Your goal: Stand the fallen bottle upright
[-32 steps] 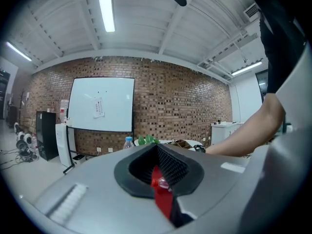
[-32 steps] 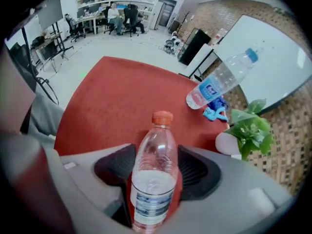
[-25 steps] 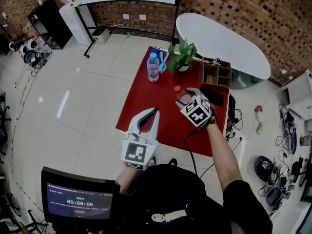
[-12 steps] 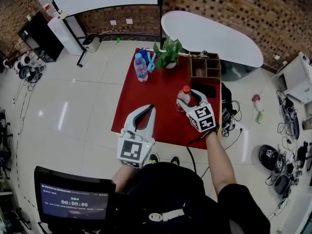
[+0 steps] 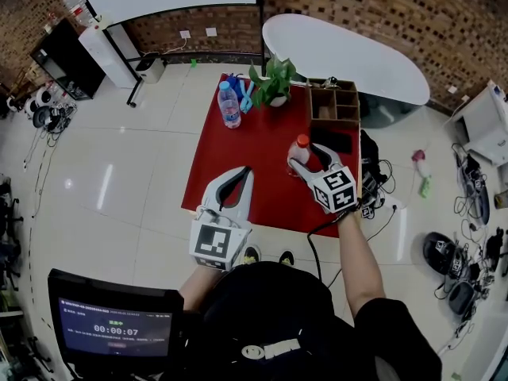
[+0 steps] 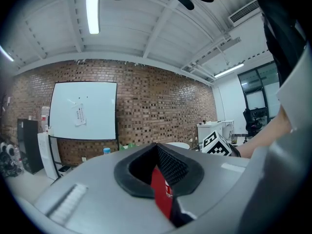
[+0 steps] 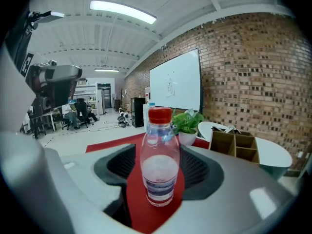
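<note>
Bottle (image 7: 158, 162) upright, clamped in right gripper (image 5: 309, 156) jaws, near wooden box (image 5: 334, 105). Best to seat base flat on table (image 5: 262, 153), then ease open. Left gripper (image 6: 157, 155) jaws closed, empty.

Bottle (image 7: 159, 165) on table (image 5: 254, 153), before plant (image 5: 274, 82)

The bottle (image 7: 159, 160) is clear, glossy plastic with a red cap (image 7: 160, 115). The right gripper (image 7: 159, 178) is matt grey plastic, its pads (image 7: 121, 165) black and ribbed. The table cover (image 5: 262, 149) is matt red cloth; the box (image 5: 333, 104) is wood.
</note>
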The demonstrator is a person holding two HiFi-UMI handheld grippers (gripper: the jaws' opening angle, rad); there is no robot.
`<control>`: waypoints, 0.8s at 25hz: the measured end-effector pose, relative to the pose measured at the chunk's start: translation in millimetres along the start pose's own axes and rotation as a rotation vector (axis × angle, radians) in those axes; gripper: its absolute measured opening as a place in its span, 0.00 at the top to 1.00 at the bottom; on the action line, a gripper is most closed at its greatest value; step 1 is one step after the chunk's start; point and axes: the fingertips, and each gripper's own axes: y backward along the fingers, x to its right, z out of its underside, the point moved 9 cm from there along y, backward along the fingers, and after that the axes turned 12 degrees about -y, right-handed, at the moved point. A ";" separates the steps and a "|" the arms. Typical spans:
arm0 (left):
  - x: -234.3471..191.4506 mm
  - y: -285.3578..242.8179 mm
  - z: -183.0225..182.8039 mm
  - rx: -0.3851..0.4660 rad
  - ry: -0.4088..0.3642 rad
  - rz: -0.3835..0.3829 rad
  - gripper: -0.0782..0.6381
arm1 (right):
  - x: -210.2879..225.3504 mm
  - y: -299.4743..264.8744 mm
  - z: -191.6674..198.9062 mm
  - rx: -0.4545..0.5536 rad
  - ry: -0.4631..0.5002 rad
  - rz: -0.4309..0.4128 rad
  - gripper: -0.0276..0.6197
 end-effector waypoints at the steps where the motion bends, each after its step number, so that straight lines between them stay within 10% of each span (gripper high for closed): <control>1: -0.1 -0.6 0.6 -0.001 -0.006 -0.005 0.89 | -0.8 0.4 -2.5 0.001 0.002 -0.002 0.53; 11: 12.4 0.5 -3.7 0.003 -0.006 -0.002 0.89 | -25.5 61.8 -39.4 0.178 -0.043 -0.048 0.53; 14: 11.2 -3.1 -3.5 -0.003 0.007 -0.001 0.89 | -41.7 92.7 -34.6 0.226 -0.045 0.004 0.95; 20: 36.2 -0.5 0.9 -0.024 0.017 0.001 0.89 | -49.3 134.8 8.0 0.198 -0.103 0.001 0.95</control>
